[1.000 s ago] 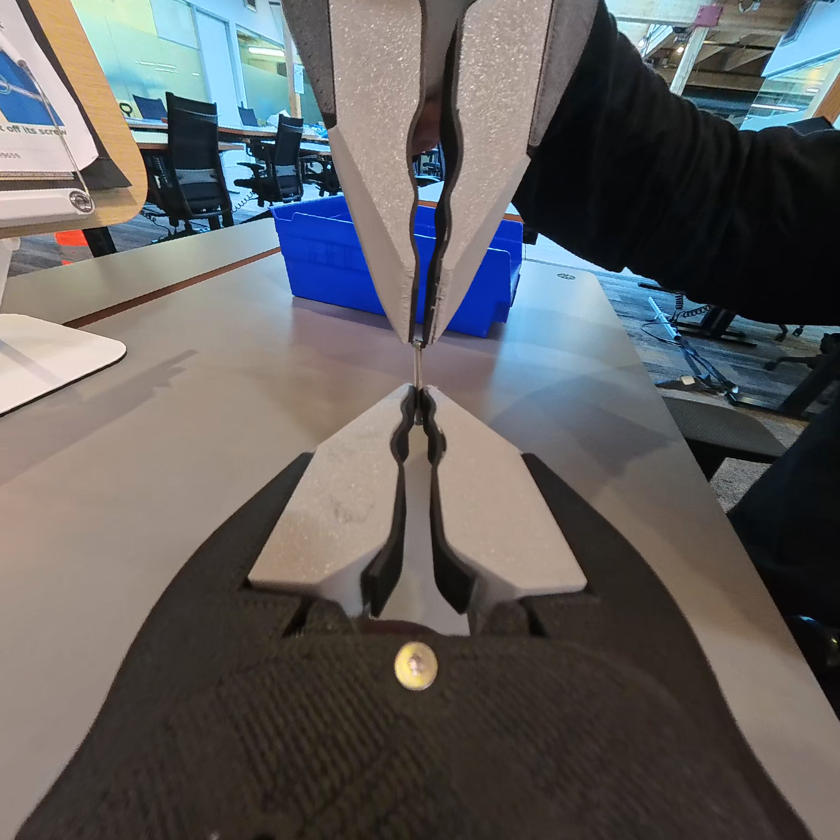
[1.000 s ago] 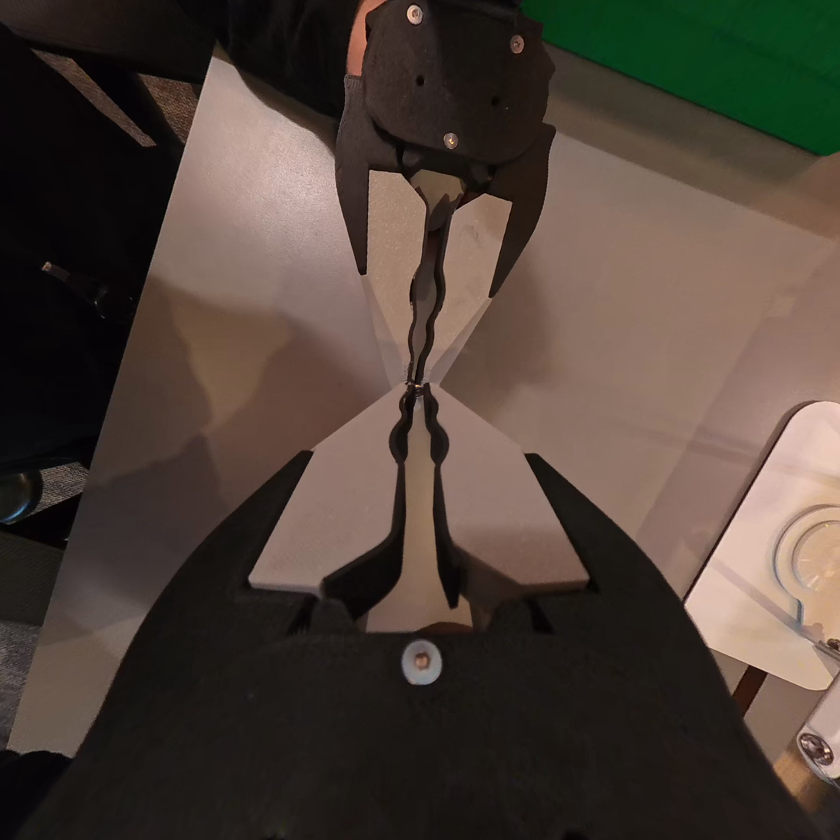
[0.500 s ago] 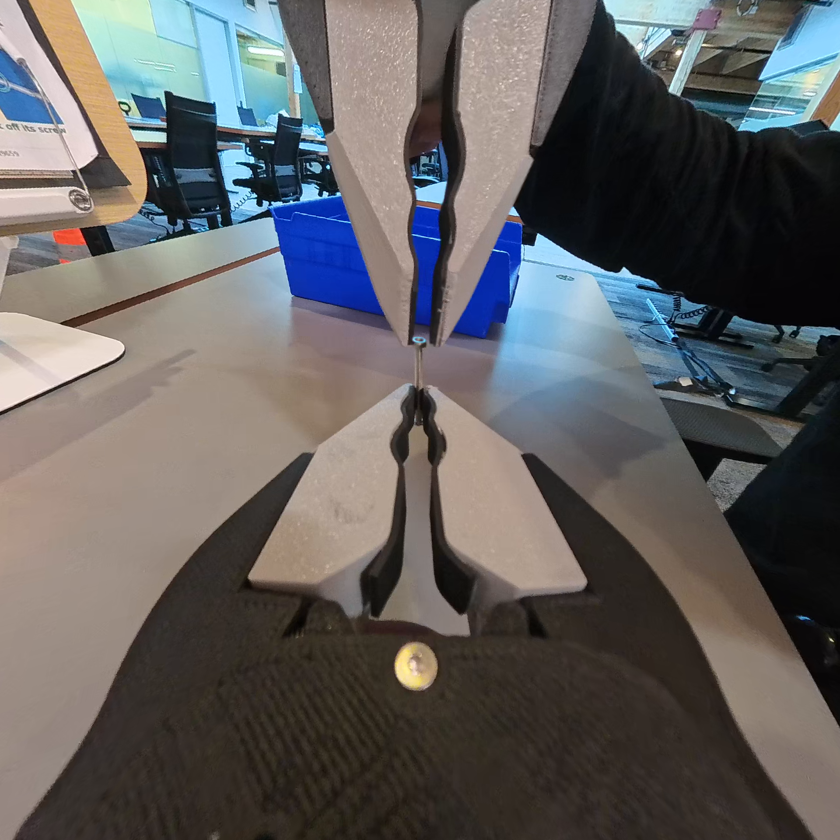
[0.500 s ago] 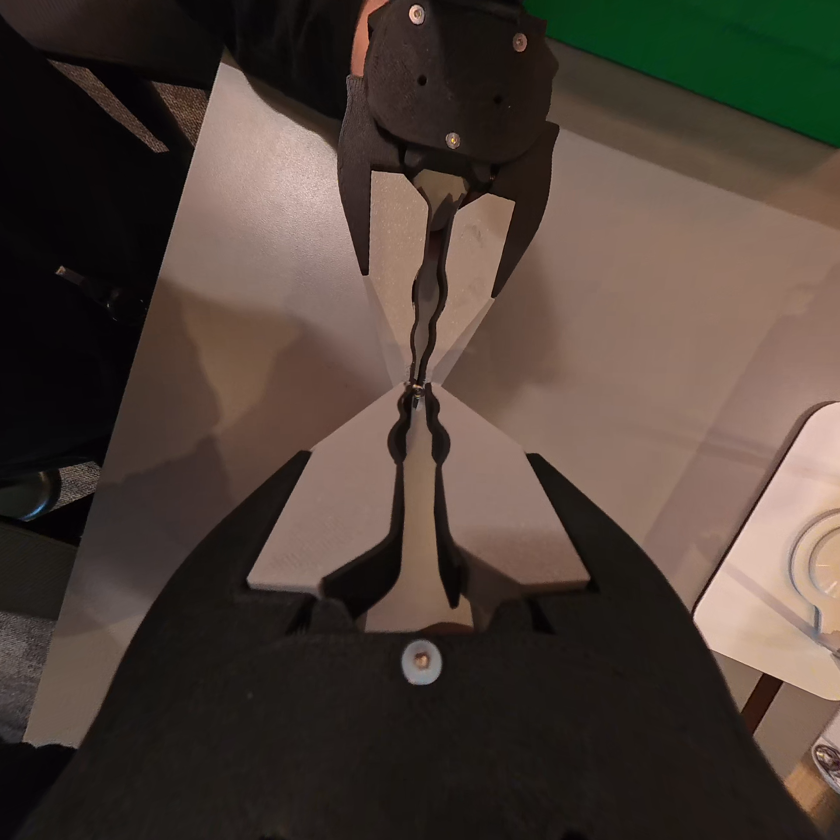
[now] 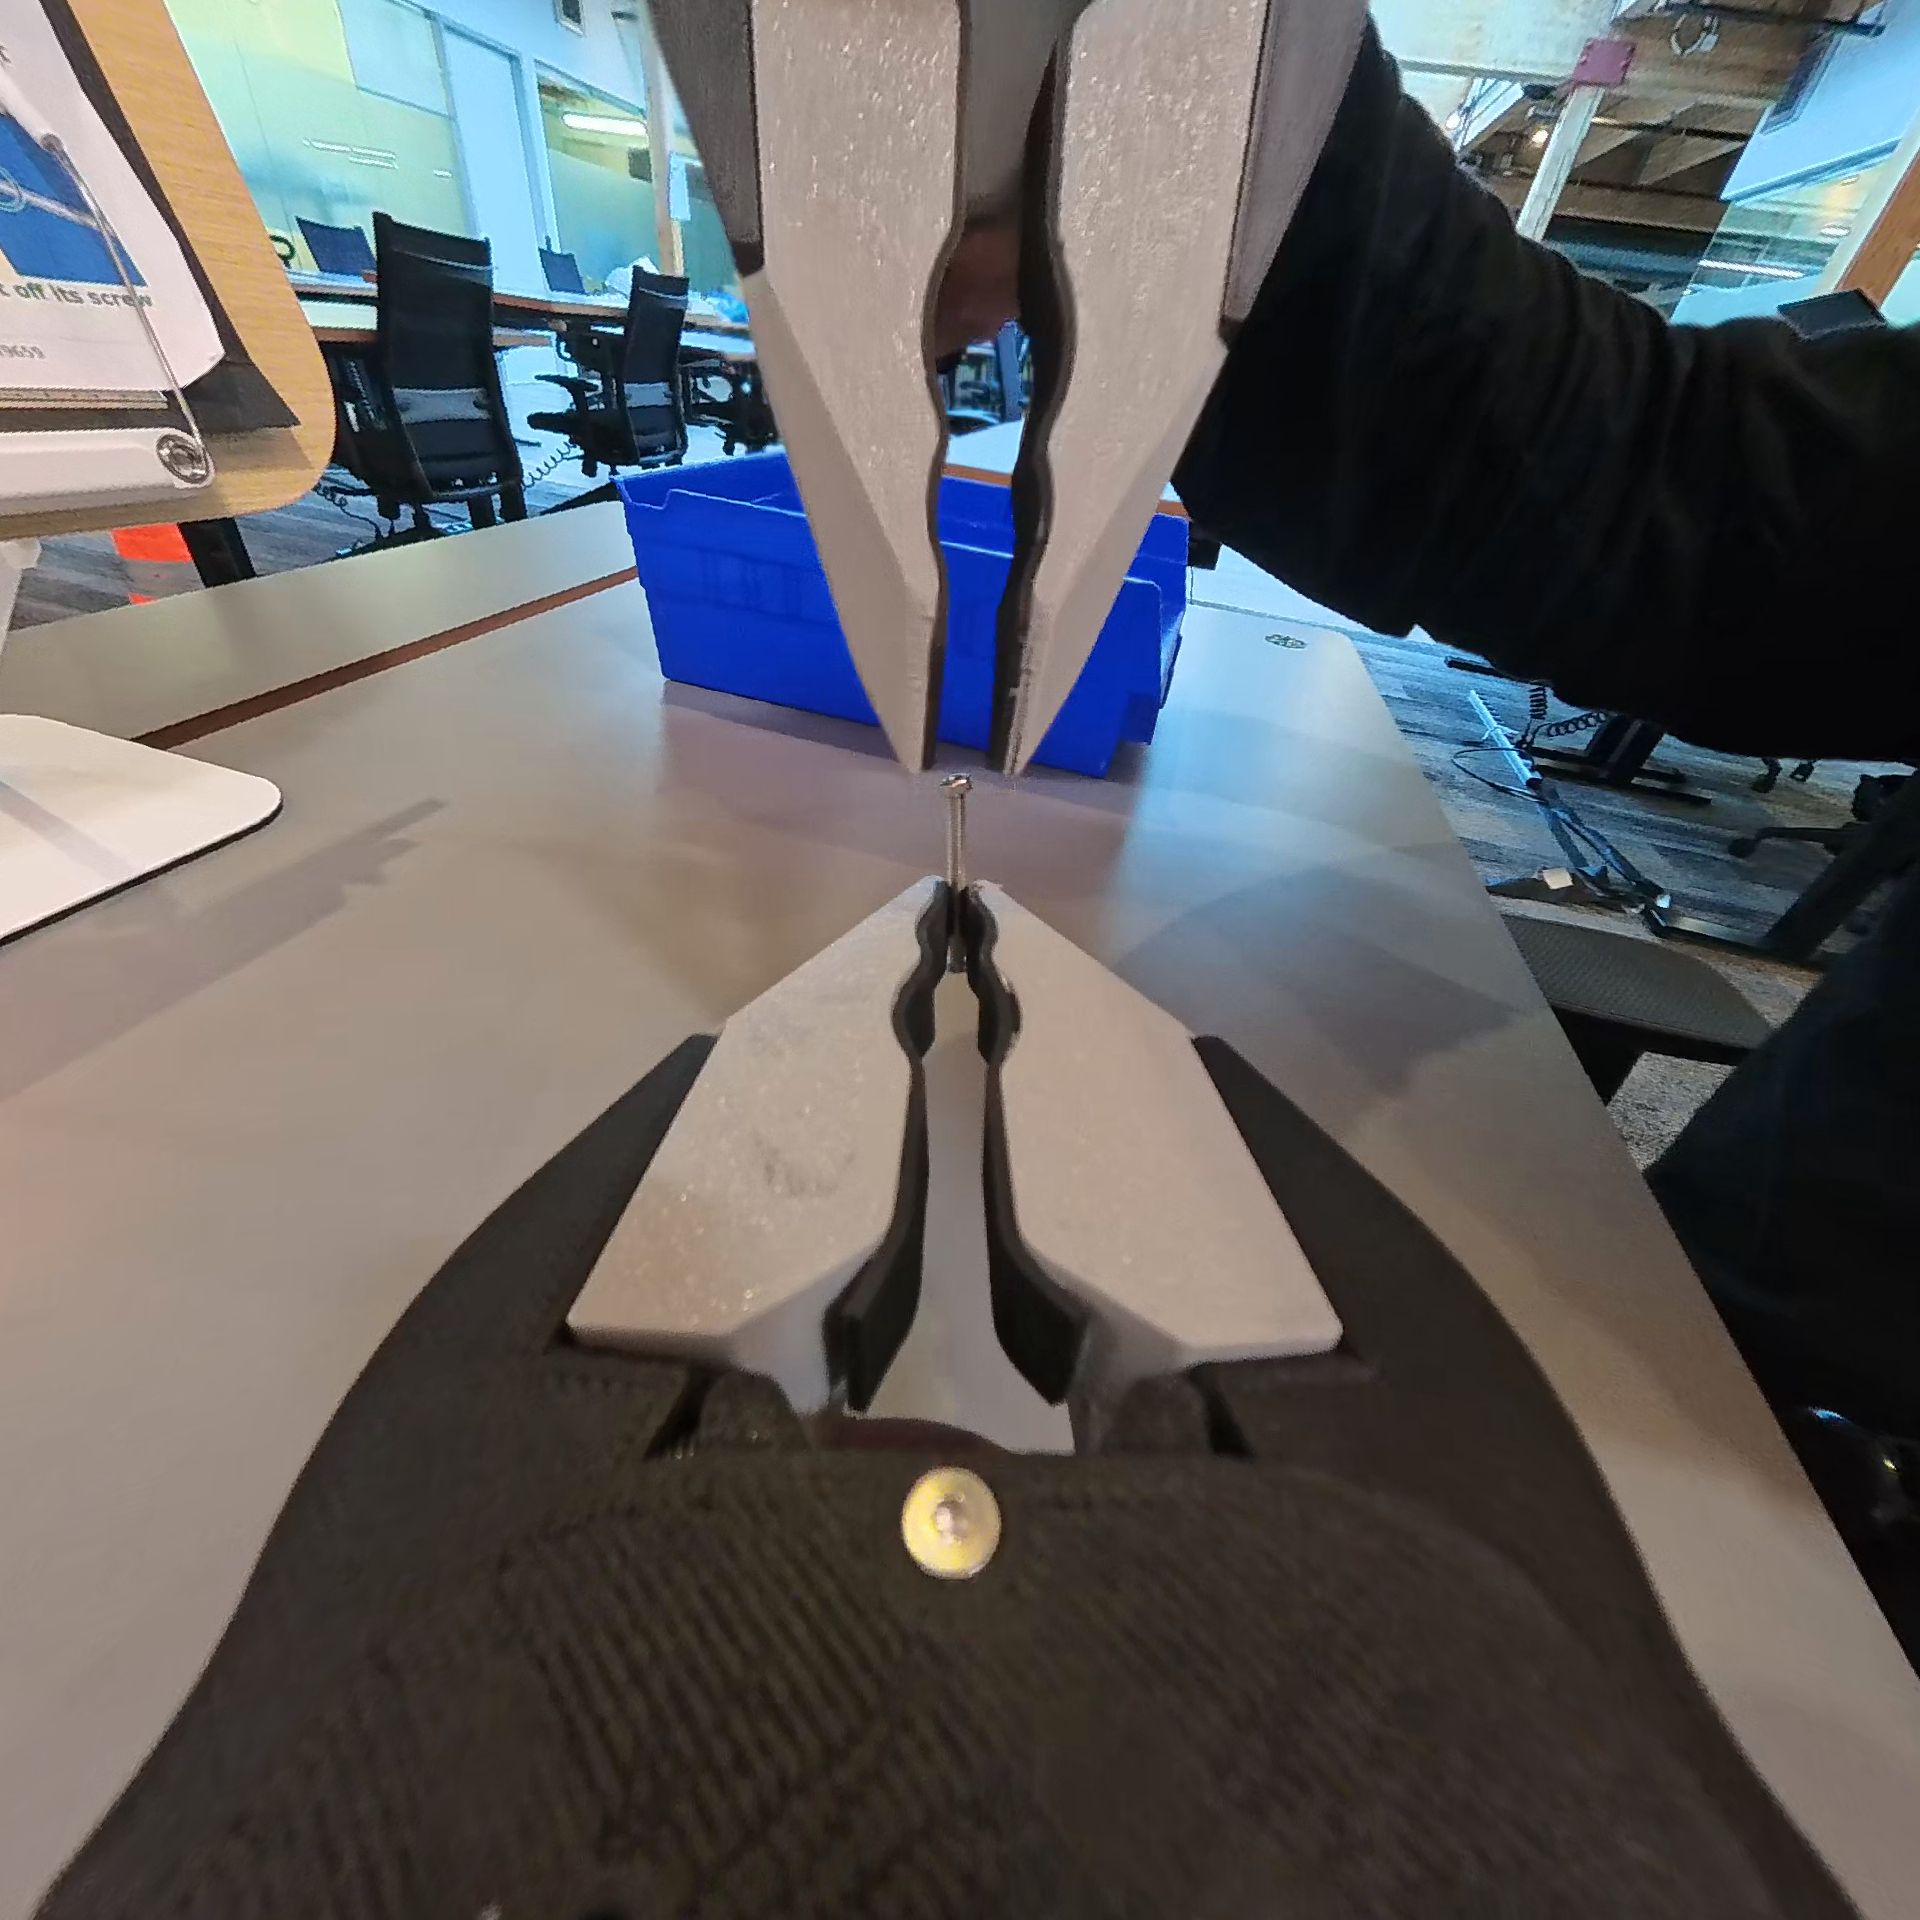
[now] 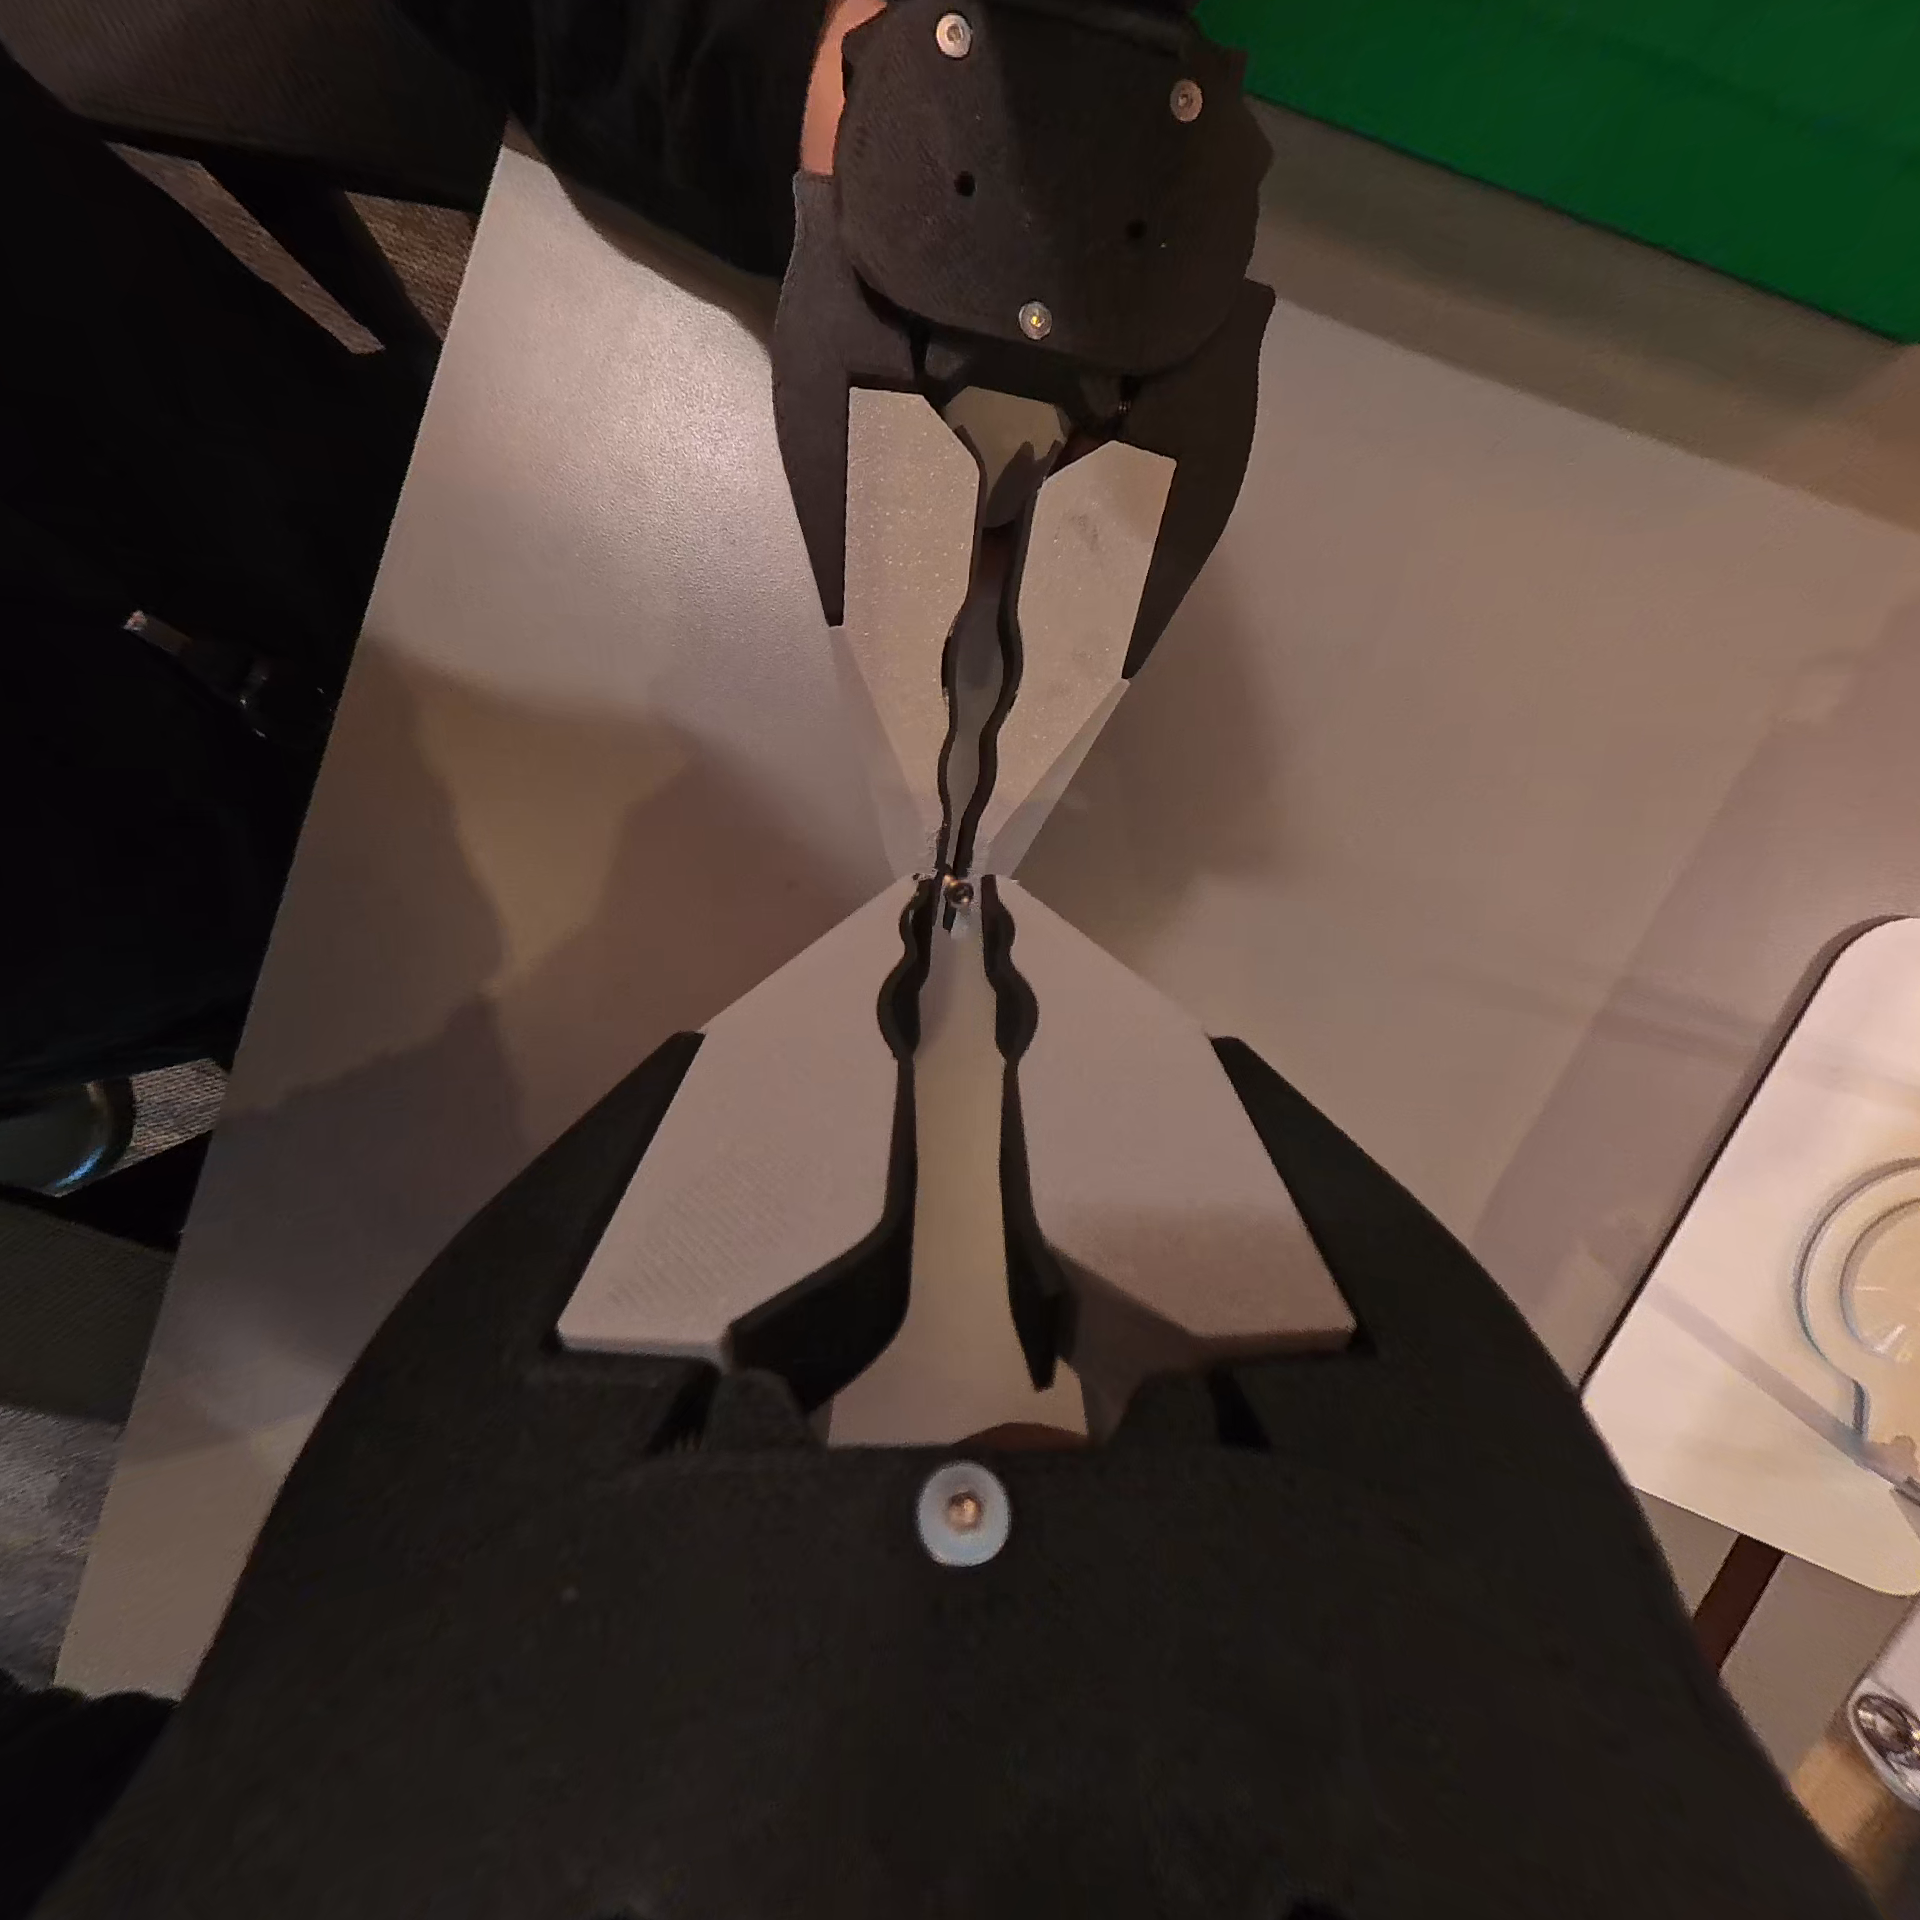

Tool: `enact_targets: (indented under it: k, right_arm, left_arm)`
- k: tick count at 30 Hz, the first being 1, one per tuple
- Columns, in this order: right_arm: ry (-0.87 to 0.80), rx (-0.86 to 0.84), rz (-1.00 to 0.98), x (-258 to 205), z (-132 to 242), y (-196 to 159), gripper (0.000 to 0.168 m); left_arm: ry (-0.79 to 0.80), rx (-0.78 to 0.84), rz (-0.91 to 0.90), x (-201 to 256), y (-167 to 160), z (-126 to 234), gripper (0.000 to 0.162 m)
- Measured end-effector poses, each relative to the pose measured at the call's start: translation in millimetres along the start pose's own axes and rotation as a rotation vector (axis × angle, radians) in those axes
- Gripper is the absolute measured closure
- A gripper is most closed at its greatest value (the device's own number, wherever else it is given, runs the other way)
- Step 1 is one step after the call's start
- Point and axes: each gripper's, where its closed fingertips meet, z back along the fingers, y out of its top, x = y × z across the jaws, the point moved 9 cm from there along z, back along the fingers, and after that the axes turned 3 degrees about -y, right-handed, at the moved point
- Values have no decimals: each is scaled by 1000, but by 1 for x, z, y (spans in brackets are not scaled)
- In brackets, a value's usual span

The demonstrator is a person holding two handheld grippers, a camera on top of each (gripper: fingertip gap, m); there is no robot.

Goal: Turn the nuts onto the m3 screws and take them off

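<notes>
Grey tabletop [image 5: 416, 1039] runs beneath everything. Nearest, the left gripper [image 5: 958, 914] has its jaws pinched on the m3 screw [image 5: 954, 831], standing it upright to present its top. Beyond, the right gripper [image 5: 961, 743] hovers just above, jaws slightly parted, holding nothing. Farther back sits a blue bin [image 5: 748, 603].

A: Left gripper [image 5: 961, 906] fingers [image 5: 821, 1122]?
B: Pale grey plastic, grainy matt, w/ black rubbery pads. Body's black, ribbed like coarse print.
A: Screw [image 5: 953, 836]?
B: Bright metal, shiny, thin shank.
A: Table [image 5: 416, 935]?
B: Smooth grey laminate, satin sheen; dark wood-look strip nr far left edge.
A: Bin [image 5: 748, 603] at far edge?
B: Glossy blue plastic.
A: Right gripper [image 5: 961, 753]?
B: Same grainy grey plastic. Sleeve [image 5: 1558, 436] behind it: black knit cloth, matt.
</notes>
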Motion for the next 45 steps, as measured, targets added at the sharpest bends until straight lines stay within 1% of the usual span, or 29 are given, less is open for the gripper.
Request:
enact_targets:
  k: [3, 5, 7, 9, 11, 13, 17, 20, 28, 45]
  right_arm:
    - [-27, 23, -1, -1, 8, -1, 160]
    - [-55, 87, -14, -3, 16, -3, 158]
    - [-75, 202, -43, -6, 24, -8, 157]
    - [-89, 361, -83, -12, 28, -15, 155]
    - [-95, 511, -125, -19, 27, -22, 154]
    - [-102, 610, -167, -25, 22, -30, 154]
    - [-139, 671, -207, -34, 9, -41, 153]
    - [-114, 747, -208, -41, 8, -43, 155]
    - [-77, 749, -186, -40, -9, -48, 153]
    - [1, 807, -157, -40, -18, -46, 158]
  left_arm:
    - [-5, 7, 2, 0, 0, 1, 162]
    - [-16, 17, -4, 1, 1, 2, 162]
    - [-32, 32, -18, 3, 1, 2, 162]
    - [-45, 43, -33, 5, 2, 2, 162]
    - [-59, 49, -51, 7, 2, 2, 162]
    - [-75, 64, -70, 10, 2, 2, 162]
    - [-108, 79, -93, 15, 3, 1, 162]
    - [-120, 80, -99, 17, 3, 0, 162]
    - [-134, 74, -101, 19, 2, -1, 162]
    - [-149, 73, -106, 21, 3, -1, 162]
